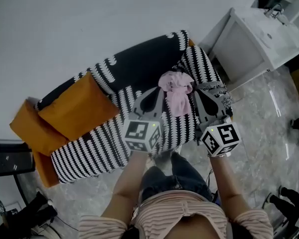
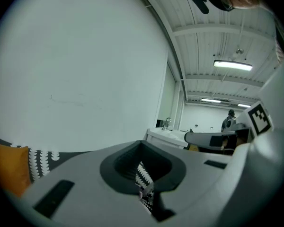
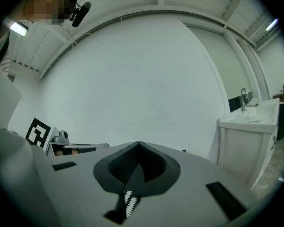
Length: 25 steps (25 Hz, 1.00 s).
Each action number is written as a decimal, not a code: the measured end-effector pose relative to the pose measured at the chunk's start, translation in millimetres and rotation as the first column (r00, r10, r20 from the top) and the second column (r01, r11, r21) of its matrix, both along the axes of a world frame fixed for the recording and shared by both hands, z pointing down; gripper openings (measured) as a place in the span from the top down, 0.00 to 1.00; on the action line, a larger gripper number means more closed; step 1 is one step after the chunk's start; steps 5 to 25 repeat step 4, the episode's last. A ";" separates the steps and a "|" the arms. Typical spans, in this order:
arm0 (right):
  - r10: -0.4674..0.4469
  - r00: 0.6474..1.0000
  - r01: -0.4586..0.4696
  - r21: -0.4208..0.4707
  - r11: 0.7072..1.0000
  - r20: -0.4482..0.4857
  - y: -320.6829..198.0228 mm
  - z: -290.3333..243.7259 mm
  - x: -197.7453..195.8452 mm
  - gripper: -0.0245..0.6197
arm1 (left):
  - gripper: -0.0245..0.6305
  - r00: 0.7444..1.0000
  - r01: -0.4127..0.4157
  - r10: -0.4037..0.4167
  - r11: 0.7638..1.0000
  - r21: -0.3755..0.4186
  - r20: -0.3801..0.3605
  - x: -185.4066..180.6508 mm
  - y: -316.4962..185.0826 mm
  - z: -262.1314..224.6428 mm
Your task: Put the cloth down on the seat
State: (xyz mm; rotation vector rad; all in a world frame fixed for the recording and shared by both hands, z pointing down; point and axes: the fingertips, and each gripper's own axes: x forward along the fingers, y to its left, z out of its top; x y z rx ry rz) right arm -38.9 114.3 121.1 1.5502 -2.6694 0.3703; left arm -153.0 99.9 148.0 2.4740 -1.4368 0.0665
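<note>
- From the head view, the pink cloth (image 1: pixel 176 91) hangs bunched in the air between the two tools, above the right end of the sofa (image 1: pixel 149 59) and clear of the striped seat (image 1: pixel 102 146).
- The left gripper (image 1: pixel 161 87) meets the cloth's top from one side and the right gripper (image 1: pixel 193 87) from the other. Each seems to pinch a gathered edge.
- The left gripper view shows its jaws (image 2: pixel 142 145) pressed tight together. Only a pale scrap and some black-and-white pattern show through the slot beneath, and the hanging cloth itself is not visible.
- The right gripper view is much the same: the jaws (image 3: pixel 138 145) are closed to a line, with a sliver of the zigzag pattern below and no pink to be seen.
- Only the head view shows the two orange cushions (image 1: pixel 77 108) stacked at the sofa's left end. The left gripper view catches just a corner of one (image 2: pixel 9 167).
- The white sink cabinet (image 1: pixel 259 39) stands right of the sofa. The right gripper view shows its front and tap (image 3: pixel 244 98) from the side.
- Each gripper view catches the other tool's marker cube: the left gripper view at its right edge (image 2: pixel 259 117), the right gripper view at its left (image 3: pixel 38 131).
- Only the left gripper view looks past the cabinet to a far room, with ceiling lights (image 2: pixel 233 65) and a small standing person (image 2: pixel 228 119).
</note>
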 end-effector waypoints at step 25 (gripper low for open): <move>0.017 1.000 -0.017 0.029 0.999 0.008 19.7 -19.2 -5.2 0.95 | 0.94 1.000 -0.015 0.016 1.000 0.024 -0.009 -7.8 13.1 -17.9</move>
